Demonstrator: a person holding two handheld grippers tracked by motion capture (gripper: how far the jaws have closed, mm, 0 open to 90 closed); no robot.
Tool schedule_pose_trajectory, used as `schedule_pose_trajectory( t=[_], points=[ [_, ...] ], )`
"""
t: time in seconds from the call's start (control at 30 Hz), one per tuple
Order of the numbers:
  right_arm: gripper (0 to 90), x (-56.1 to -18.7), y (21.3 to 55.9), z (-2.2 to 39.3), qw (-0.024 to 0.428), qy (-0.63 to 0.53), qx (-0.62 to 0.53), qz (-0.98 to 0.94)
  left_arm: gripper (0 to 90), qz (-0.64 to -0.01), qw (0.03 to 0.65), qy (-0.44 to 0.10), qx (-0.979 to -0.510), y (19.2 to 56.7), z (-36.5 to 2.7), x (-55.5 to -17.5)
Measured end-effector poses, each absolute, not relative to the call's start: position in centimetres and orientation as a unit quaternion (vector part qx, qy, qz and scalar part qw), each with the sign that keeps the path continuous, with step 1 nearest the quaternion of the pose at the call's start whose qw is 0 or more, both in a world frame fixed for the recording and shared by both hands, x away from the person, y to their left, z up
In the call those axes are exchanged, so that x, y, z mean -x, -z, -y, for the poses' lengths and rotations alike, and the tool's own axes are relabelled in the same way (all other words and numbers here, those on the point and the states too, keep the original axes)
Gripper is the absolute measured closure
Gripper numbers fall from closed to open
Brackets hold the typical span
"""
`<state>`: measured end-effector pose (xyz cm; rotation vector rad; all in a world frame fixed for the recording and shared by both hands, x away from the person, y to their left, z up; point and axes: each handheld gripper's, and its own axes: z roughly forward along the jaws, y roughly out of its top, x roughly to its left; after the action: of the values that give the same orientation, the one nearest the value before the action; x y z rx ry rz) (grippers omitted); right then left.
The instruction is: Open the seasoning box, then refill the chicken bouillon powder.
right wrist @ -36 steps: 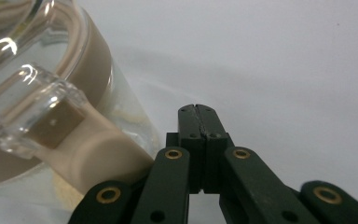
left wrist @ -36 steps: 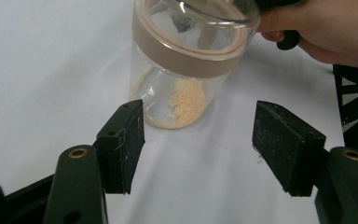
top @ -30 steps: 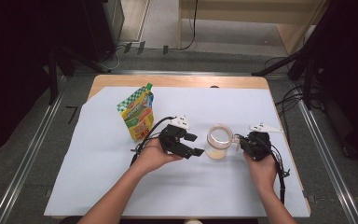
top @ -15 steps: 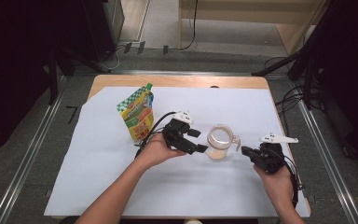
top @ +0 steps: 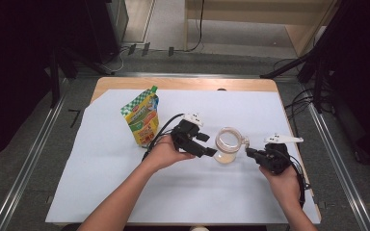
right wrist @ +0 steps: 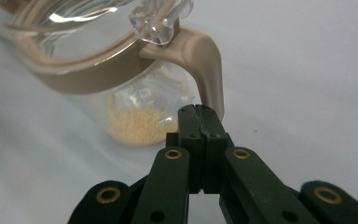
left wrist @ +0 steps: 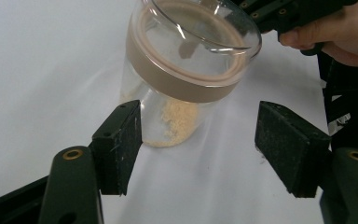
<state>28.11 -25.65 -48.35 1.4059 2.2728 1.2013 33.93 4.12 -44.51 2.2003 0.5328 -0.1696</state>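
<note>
White paper covered the wooden surface (top: 125, 192), and both forearms came in over its near edge. The left gripper (top: 207, 144) lay in the left hand (top: 166, 153), pointing toward the jar (top: 229, 144) at the middle of the sheet. Its jaws stood well apart and had just been opening; in the left gripper view the jar (left wrist: 186, 74) sat just beyond the gap, with the left-hand pad close against the glass wall and the other pad clear of it. Whether the near pad touched the glass could not be told.

To the right, the right gripper (top: 250, 153) rested in the right hand (top: 284, 185), its jaws pressed fully together on nothing. In the right gripper view the closed tips (right wrist: 199, 114) sat right at the lower end of the jar's tan clasp (right wrist: 205, 60), which curved down from the band around the rim; contact there could not be judged. A layer of pale yellow grains (right wrist: 137, 123) lay in the bottom of the jar, and its clear lid was tilted on top.

Farther back and to the left, well apart from the jar, a green and orange pouch (top: 142, 118) stood upright on the paper, with the left gripper's black cable (top: 166, 122) looping just beside it. Beyond the surface were grey floor, metal rails and dark stands.
</note>
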Motion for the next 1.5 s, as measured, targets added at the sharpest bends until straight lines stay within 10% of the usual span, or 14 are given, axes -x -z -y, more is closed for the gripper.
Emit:
schedule_pose_trajectory(
  t=[0.13,1.5],
  points=[
    [90.0,-29.3,48.2,26.8,0.09,-0.424,-0.48,-0.763,14.4,-0.21,0.431,0.072,-0.875,44.4,-3.8,-34.2],
    [90.0,-31.2,48.0,26.4,0.112,-0.419,-0.49,-0.756,10.8,-0.17,0.394,0.01,-0.903,45.5,1.6,-35.1]
  ],
)
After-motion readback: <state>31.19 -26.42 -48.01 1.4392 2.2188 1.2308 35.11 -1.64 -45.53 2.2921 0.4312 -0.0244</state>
